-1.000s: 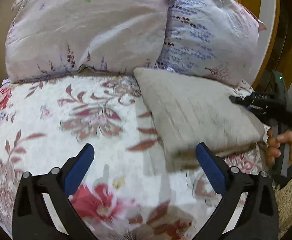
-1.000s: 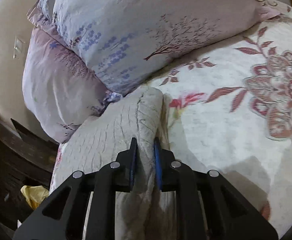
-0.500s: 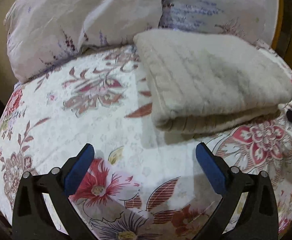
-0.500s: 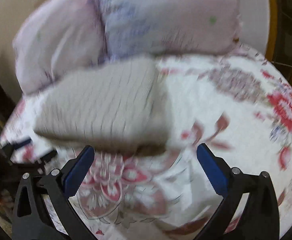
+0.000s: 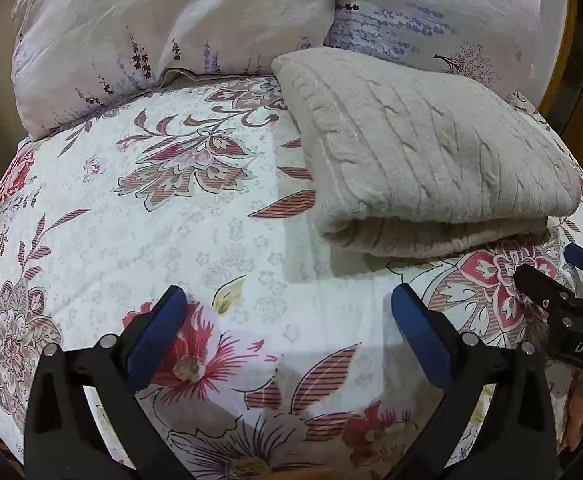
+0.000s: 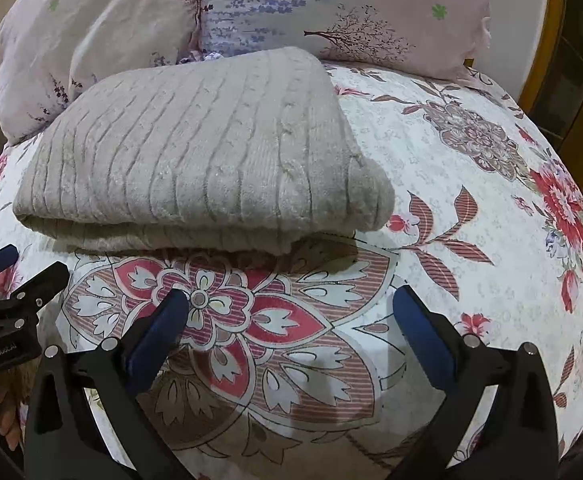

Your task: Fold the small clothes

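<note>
The beige cable-knit garment (image 5: 427, 148) lies folded into a thick rectangular bundle on the floral bedspread (image 5: 211, 240); its layered folded edge faces the cameras, its far edge rests against the pillows; in the right wrist view the same garment (image 6: 203, 152) sits left of centre, one rounded corner bulging toward the right. No gripper touches it.

Left gripper (image 5: 287, 320): jaws spread wide, blue pads well apart, nothing between them; it hangs above the bedspread, near the garment's folded edge but apart from it. Right gripper (image 6: 291, 316): jaws likewise spread wide and holding nothing; positioned over a large red and white flower print, just short of the garment's front edge. Each gripper shows at the margin of the other's view; the right one at the right edge of the left wrist view, the left one at the left edge of the right wrist view, with fingers of the holding hand partly visible beneath it.

Behind the garment, two pillows stand side by side: a pale pink pillow (image 5: 163, 28) on the left and a lavender-printed pillow (image 5: 443, 8) on the right; a yellow-brown frame (image 6: 547, 40) shows beyond the bed on the right.
</note>
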### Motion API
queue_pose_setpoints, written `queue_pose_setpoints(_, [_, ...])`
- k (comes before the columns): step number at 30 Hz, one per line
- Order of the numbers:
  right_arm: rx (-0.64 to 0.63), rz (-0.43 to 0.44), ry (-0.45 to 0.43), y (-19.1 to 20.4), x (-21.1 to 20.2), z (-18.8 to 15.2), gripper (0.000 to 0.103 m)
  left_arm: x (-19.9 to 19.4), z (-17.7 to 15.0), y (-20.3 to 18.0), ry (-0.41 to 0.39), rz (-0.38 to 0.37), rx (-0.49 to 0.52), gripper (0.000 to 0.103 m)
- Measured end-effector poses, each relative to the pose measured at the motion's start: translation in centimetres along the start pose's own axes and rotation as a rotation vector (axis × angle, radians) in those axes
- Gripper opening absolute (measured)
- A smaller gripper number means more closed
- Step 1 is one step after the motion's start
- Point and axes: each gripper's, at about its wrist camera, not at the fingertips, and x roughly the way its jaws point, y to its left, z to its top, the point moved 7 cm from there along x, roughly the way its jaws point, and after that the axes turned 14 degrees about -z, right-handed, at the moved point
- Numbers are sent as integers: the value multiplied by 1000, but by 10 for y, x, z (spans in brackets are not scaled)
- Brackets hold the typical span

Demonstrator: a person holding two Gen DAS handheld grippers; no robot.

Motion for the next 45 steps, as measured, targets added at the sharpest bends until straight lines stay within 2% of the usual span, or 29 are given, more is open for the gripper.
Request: queue_pose_setpoints(45, [5, -3, -2, 0, -5, -3, 102, 0, -1, 0, 1, -2, 2, 101])
